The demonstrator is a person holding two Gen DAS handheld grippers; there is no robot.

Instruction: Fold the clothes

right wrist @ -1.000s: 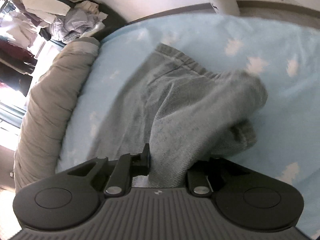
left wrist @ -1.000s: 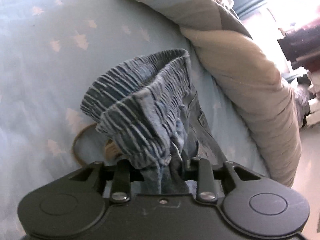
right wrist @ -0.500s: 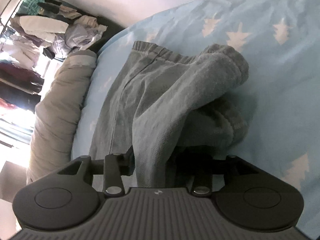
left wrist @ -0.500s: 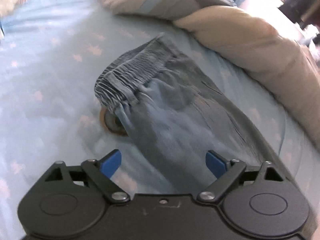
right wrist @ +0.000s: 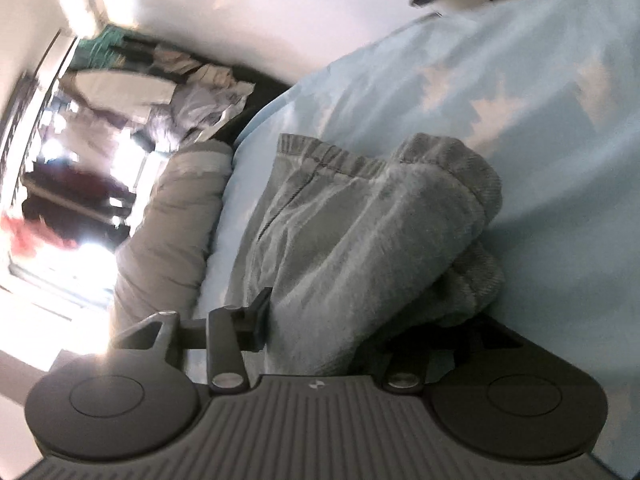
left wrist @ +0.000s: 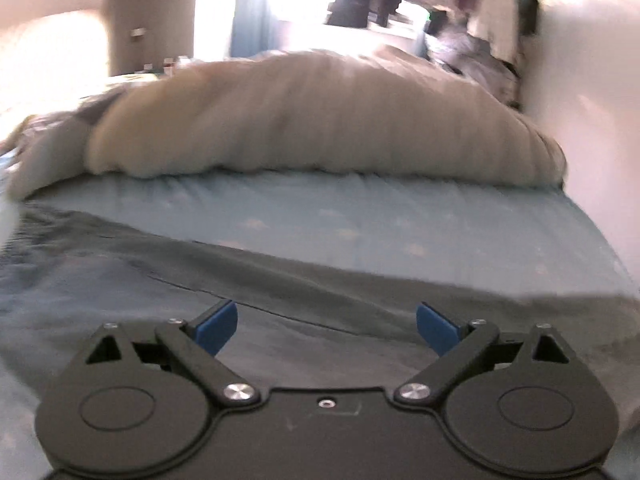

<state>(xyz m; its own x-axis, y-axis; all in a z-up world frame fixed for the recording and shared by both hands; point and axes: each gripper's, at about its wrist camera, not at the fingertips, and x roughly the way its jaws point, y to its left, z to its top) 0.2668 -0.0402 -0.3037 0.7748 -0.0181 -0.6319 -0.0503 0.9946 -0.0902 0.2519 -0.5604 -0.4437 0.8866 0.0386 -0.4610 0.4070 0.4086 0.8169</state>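
Blue-grey denim trousers [left wrist: 160,280] lie spread over the light blue bed sheet [left wrist: 360,220]. My left gripper [left wrist: 326,312] hovers just above them, its jaws opening wide, blue pads [left wrist: 218,322] bare and nothing pinched between them. In the right wrist view the same trousers [right wrist: 360,220] are doubled over into a thick fold, with the elastic waistband [right wrist: 320,156] at the far end. My right gripper [right wrist: 332,320] straddles the near end of that fold. Its left finger [right wrist: 260,312] stands at the cloth's edge, while its right finger is buried under cloth.
A bulky beige duvet [left wrist: 300,120] is rolled along the far side of the bed, also seen as the duvet [right wrist: 172,220] on the left. Beyond it are a heap of clothes [right wrist: 192,96] and bright windows. A white wall [left wrist: 580,100] borders the bed.
The left gripper let go of the bunched waistband, opened wide and swung away over the flat trousers toward the duvet. The right jaws widened around the fold, which stays between them.
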